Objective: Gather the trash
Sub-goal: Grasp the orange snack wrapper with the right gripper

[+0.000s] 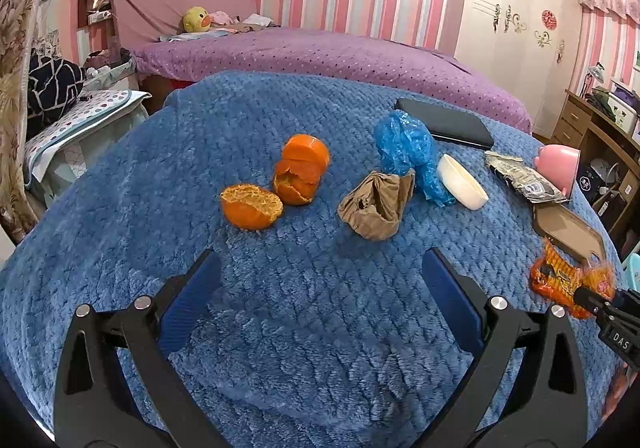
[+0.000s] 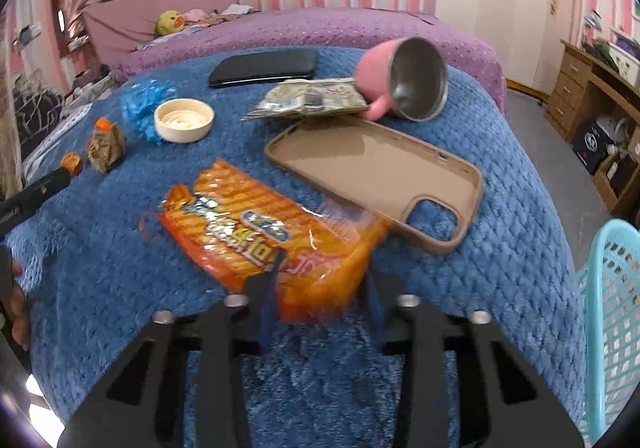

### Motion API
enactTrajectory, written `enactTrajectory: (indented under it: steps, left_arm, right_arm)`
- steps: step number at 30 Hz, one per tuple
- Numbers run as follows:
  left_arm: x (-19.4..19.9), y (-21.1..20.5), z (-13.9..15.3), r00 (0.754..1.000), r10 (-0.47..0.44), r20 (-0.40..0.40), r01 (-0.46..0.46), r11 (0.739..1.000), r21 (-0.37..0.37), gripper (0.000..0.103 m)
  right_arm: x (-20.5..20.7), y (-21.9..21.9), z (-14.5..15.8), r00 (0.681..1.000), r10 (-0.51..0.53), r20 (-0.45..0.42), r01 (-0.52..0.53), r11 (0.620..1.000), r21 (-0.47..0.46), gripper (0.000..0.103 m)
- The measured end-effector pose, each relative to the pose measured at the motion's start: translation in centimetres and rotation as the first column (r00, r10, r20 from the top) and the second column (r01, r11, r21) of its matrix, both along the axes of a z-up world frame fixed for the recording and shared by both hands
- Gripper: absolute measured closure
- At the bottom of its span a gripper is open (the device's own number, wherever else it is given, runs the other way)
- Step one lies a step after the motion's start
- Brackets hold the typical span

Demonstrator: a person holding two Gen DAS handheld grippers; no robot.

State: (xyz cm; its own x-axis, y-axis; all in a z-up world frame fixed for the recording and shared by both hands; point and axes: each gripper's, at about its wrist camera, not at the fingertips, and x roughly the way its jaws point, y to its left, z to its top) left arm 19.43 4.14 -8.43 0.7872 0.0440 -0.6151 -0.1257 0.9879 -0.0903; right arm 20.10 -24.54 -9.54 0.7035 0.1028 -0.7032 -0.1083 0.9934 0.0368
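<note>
Even, bright indoor light; soft shadows; strong fisheye bending and dark corners; motion blur in the right wrist view

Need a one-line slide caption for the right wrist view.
Right gripper closing on an orange snack wrapper atop a blue blanket, beside a tan phone case and a teal basket.

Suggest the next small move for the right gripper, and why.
Probably lift the orange snack wrapper and carry it right toward the turquoise basket. The right gripper appears closed on the wrapper's near edge, though blur hides the contact, while the left gripper is open over bare blanket.
</note>
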Motion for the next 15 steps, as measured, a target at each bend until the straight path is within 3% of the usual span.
enactTrajectory:
  steps: [4, 15]
  left_arm:
    - [0.1, 0.1, 0.0, 1.0, 0.0, -0.004, 0.0, 1.0, -0.005, 0.006]
    - [1.5, 0.7, -0.4, 0.997, -0.017, -0.071, 0.013, 0.999, -0.05, 0.007]
  right_arm:
    - [-0.2, 0.1, 0.5, 1.0, 0.023, 0.021, -0.023, 1.0, 0.018, 0.096]
    - [0.3, -0.6, 3.8, 0.981, 0.012, 0.193, -0.014, 1.0, 0.01, 0.097]
